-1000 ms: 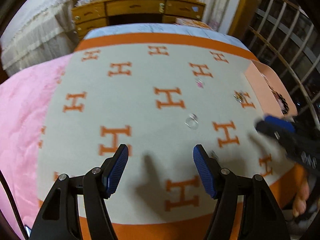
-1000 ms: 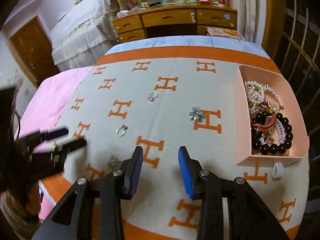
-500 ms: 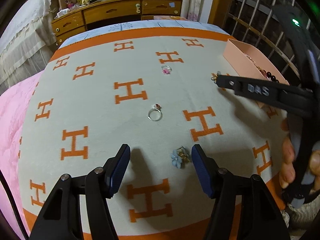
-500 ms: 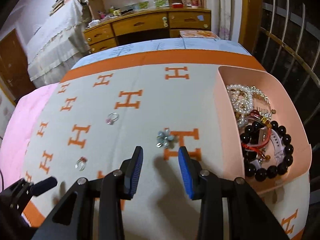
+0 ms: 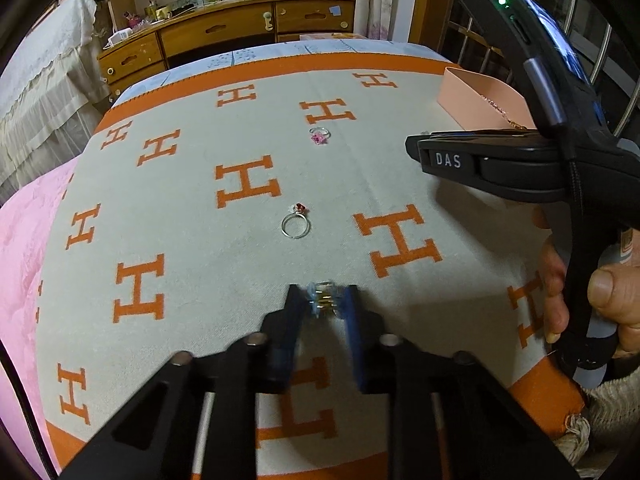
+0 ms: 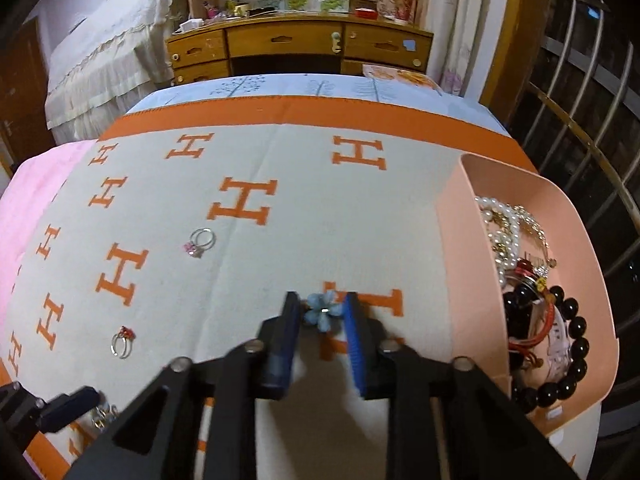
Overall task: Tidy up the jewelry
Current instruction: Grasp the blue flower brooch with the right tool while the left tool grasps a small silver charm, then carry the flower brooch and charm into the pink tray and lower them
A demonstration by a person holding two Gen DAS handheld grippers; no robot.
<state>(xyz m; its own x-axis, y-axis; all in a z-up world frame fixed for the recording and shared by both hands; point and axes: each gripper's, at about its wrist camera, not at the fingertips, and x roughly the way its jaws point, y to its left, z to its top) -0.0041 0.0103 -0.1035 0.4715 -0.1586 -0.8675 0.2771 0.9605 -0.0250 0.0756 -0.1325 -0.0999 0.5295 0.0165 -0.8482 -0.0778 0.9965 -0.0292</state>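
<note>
Jewelry: both grippers' jaws have just closed on petal-shaped blue flower pieces [image 5: 322,300] [image 6: 322,312] (ribbed blue pads [image 6: 353,336]), over woven blanket [image 5: 224,248].

Both grippers are black plastic with blue pads [image 6: 354,332] and round silver screws [image 5: 390,339]. The right gripper [image 5: 452,159] says "DAS" in white and has a green light [image 5: 501,1].

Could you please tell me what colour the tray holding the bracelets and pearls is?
The tray is a pale peach-pink, seen best in the right wrist view.
</note>
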